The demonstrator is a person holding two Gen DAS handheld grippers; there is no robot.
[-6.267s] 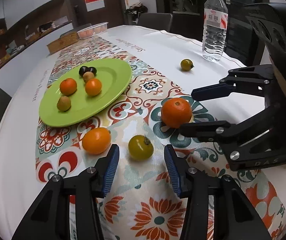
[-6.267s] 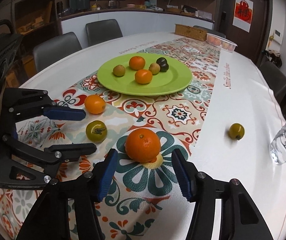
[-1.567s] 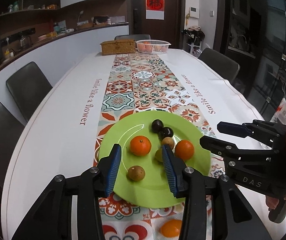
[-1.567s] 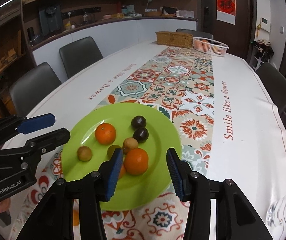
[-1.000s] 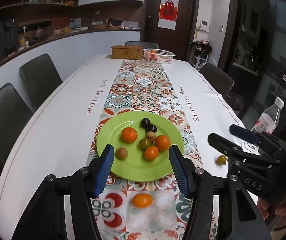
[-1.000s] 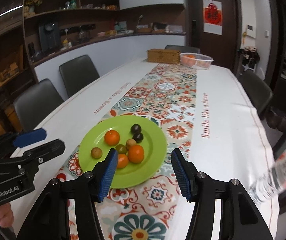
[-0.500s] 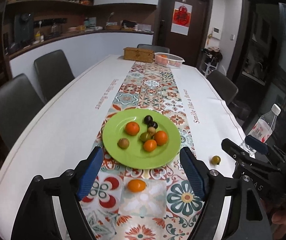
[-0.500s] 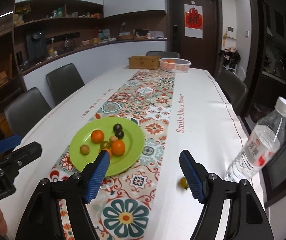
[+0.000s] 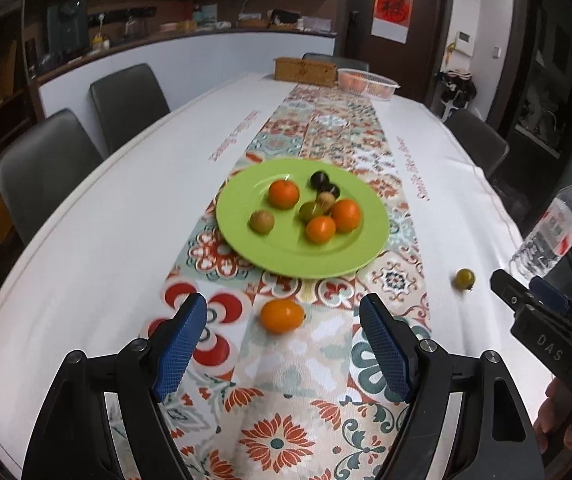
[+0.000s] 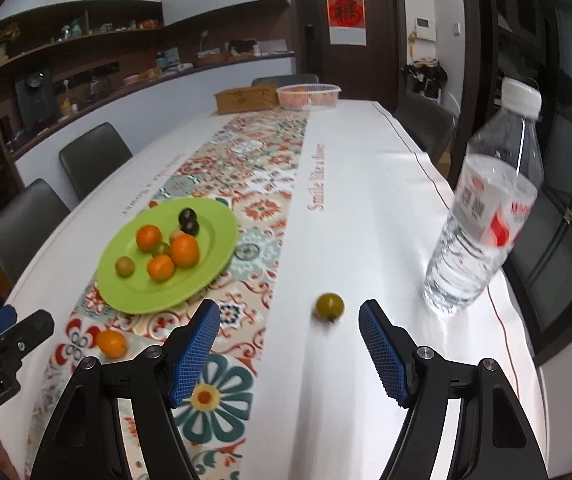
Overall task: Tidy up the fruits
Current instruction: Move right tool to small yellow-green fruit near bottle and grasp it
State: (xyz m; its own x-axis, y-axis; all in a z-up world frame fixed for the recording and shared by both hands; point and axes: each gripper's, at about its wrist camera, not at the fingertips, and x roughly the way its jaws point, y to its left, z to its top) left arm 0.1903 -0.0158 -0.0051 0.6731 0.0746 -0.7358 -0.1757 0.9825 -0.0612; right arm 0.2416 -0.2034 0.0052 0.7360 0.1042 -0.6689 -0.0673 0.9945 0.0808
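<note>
Both your claws have just been opening and now stand apart with nothing between the pads: the left claw (image 9: 282, 344) lines up on the orange fruit (image 9: 282, 316) just short of the plate (image 9: 246, 240), the right claw (image 10: 287, 344) on the green fruit (image 10: 329, 306) near the bottle (image 10: 481, 240). The two fruits you carried a moment ago now lie on the plate, so only these two remain. The cloth reads "Smile like a flower" (image 10: 317, 178); the claw bodies read "DAS" and "GenRobot.AI"
</note>
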